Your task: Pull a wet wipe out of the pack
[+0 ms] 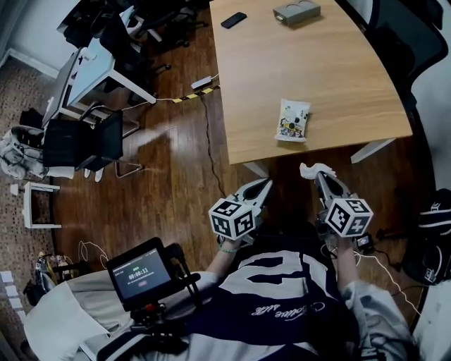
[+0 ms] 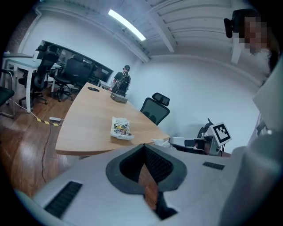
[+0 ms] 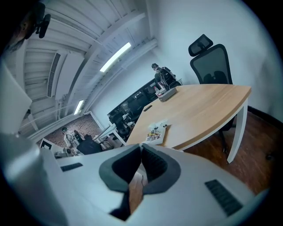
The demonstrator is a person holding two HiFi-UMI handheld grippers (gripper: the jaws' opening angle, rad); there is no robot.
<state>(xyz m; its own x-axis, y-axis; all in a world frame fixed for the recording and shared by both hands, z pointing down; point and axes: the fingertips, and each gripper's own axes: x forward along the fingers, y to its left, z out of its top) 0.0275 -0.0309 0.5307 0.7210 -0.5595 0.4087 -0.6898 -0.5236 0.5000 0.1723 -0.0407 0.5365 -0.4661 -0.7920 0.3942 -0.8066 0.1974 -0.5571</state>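
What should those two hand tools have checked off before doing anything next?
1. Wet wipe free of the pack: ok, well apart from it.
2. Right gripper gripping the wet wipe: ok, jaws shut on it.
3. Left gripper empty: ok, jaws together on nothing.
4. Pack resting on the table: ok, near its front edge.
5. Pack flap resealed: cannot tell.

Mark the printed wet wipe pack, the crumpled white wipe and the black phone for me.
printed white wet wipe pack [image 1: 293, 120]: head view, middle of its printed top face.
crumpled white wipe [image 1: 315, 170]: head view, its bunched middle.
flat black phone [image 1: 233, 20]: head view, middle of its face.
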